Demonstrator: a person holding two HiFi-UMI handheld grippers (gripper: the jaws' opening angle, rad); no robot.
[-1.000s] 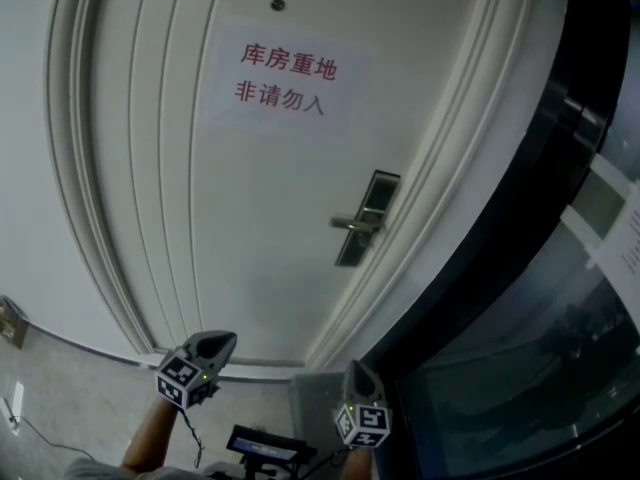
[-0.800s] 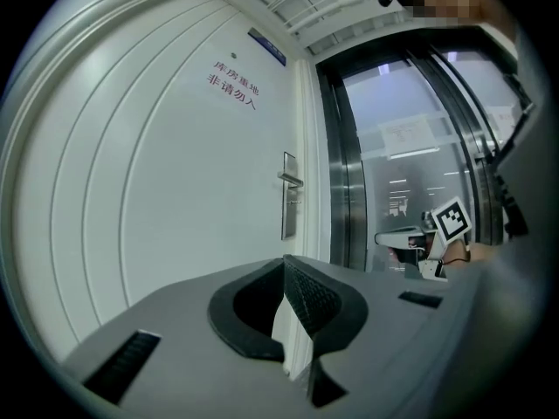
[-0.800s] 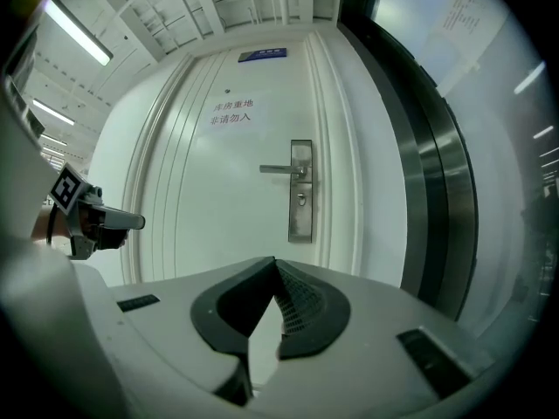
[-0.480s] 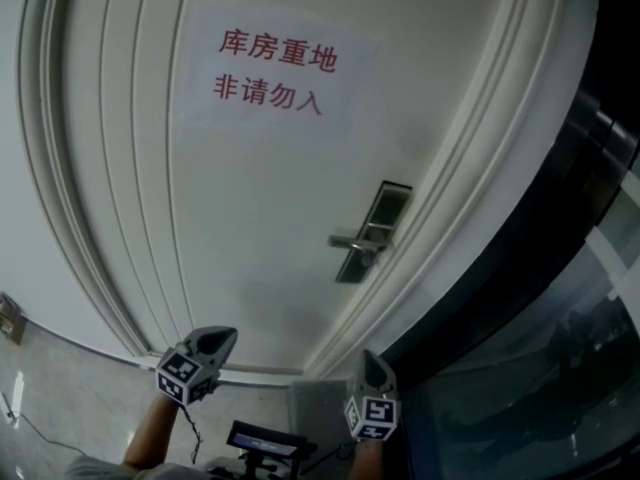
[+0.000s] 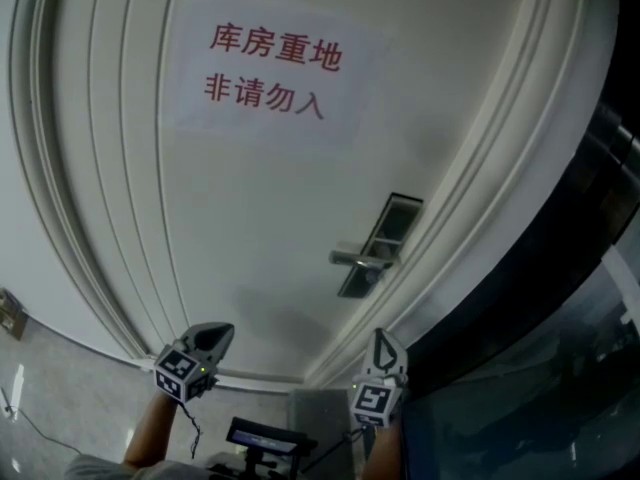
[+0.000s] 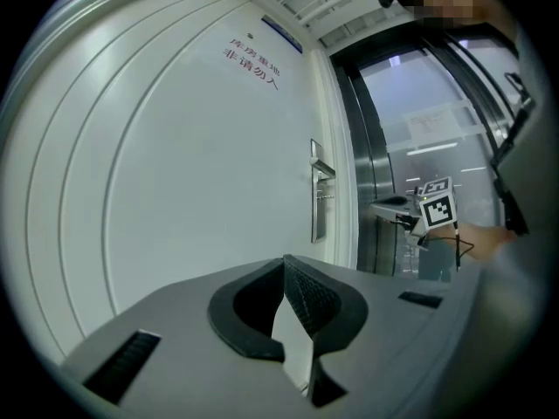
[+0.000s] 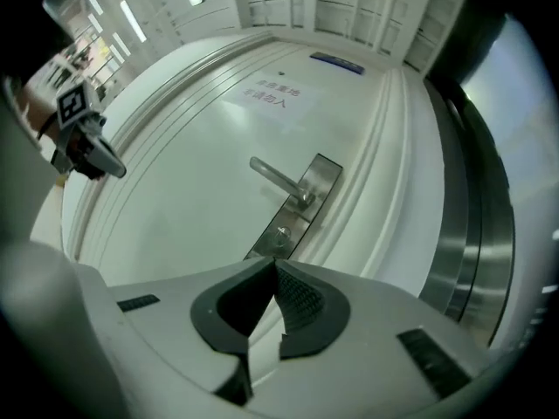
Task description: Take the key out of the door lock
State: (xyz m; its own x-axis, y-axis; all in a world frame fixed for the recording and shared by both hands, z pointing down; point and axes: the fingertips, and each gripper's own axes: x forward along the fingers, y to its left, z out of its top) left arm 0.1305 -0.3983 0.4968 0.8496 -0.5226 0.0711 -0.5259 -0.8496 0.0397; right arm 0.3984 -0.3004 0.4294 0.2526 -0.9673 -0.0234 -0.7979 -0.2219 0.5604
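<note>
Straight ahead of the right claw (image 7: 273,263), at twelve o'clock and clear of it, the key (image 7: 281,231) sits in the door lock (image 7: 301,197) below the handle (image 7: 278,180). Both claws are pressed together, empty; the left claw (image 6: 284,260) hangs at the right one's nine o'clock.

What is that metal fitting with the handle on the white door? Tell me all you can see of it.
A narrow rectangular lock plate of brushed silvery metal, fixed flat on the white door near its right edge. A straight lever handle of the same metal juts from its middle towards the door's centre, about level. Below the lever sits a small round shiny lock piece; whether a key is in it is too small to tell. Nothing else touches the plate.
</note>
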